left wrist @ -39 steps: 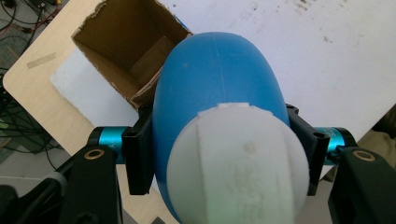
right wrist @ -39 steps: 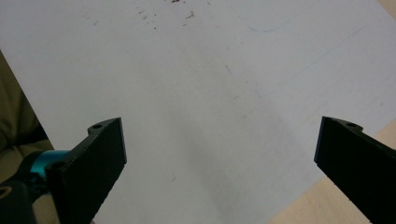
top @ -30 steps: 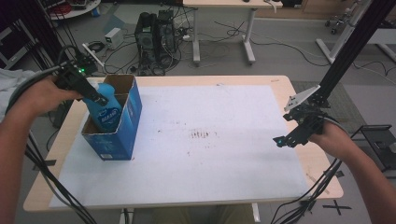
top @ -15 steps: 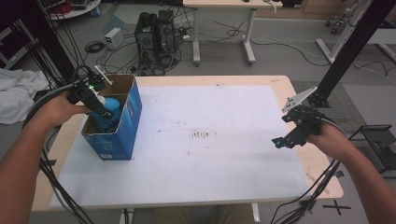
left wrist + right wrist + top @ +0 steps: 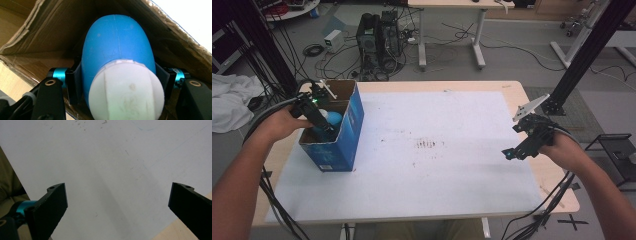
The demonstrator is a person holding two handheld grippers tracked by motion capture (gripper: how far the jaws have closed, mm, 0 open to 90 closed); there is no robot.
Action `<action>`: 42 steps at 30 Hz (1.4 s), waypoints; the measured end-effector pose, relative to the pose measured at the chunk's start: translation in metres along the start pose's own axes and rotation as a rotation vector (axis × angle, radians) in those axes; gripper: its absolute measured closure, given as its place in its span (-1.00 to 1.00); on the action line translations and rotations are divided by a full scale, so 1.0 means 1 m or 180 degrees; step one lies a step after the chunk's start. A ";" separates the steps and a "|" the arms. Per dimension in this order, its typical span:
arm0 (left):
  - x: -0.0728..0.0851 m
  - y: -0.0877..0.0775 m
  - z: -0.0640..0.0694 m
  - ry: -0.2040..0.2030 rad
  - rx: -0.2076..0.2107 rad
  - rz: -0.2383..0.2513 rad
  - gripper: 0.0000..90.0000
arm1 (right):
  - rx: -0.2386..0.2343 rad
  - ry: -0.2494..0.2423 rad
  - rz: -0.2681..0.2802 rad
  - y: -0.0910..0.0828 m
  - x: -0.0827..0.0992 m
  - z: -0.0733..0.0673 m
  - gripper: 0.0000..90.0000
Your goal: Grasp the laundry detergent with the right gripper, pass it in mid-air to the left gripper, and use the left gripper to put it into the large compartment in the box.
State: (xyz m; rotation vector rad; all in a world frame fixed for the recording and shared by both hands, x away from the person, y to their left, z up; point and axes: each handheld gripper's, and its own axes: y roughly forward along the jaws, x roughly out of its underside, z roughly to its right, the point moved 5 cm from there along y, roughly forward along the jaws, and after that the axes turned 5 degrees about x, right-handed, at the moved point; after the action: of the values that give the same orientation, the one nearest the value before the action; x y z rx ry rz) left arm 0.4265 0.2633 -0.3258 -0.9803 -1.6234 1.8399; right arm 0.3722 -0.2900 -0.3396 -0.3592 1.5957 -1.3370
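A blue bottle with a white cap (image 5: 117, 65) is pinched between the jaws of my left gripper (image 5: 117, 85), down inside an open cardboard box. From the high view the box (image 5: 347, 135) is blue outside and stands at the table's left side; my left gripper (image 5: 323, 125) reaches into its top, with the blue bottle (image 5: 333, 119) just showing. My right gripper (image 5: 518, 150) hovers over the table's right side, jaws wide open with nothing between them. The right gripper view looks along my right gripper (image 5: 117, 202) onto bare white table surface.
The white table top (image 5: 432, 165) has a wooden border and a patch of dark specks (image 5: 428, 144) near its middle. Cables trail off both gripper hands past the table edges. Behind the table are a computer tower (image 5: 379, 35), floor cables and another desk.
My left gripper has lowered the blue bottle deeper into the box over the last second. The right gripper has drifted slightly toward the near edge, still open.
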 end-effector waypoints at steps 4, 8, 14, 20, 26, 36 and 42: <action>0.000 0.000 -0.001 -0.0003 0.0022 -0.0028 -0.17 | -0.0027 -0.0010 -0.0001 0.002 0.000 -0.001 -0.97; -0.003 0.006 0.003 -0.0273 0.0041 0.0234 -0.17 | -0.0021 0.0014 -0.0029 0.003 0.000 -0.002 -0.97; -0.004 0.005 0.002 -0.0249 0.0078 0.0248 -0.18 | -0.0048 -0.0017 -0.0021 0.004 0.000 -0.002 -0.97; -0.003 -0.001 0.001 -0.0264 0.0091 0.0317 -0.25 | -0.0042 -0.0006 -0.0018 0.004 -0.001 -0.003 -0.97; -0.001 -0.009 -0.001 -0.0247 0.0116 0.0403 -0.35 | -0.0042 -0.0014 -0.0018 0.003 -0.001 -0.004 -0.97; 0.001 -0.026 0.003 -0.0202 0.0084 0.0483 -0.35 | -0.0038 -0.0038 0.0025 0.000 -0.002 -0.005 -0.97; 0.000 -0.036 0.005 -0.0234 0.0014 0.0598 -0.35 | -0.0027 -0.0025 0.0037 -0.002 -0.003 -0.008 -0.97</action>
State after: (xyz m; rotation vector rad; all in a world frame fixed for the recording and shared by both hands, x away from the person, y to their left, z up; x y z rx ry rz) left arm 0.4192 0.2661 -0.2903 -1.1080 -1.6163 2.0239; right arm 0.3668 -0.2841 -0.3374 -0.3595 1.5952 -1.3189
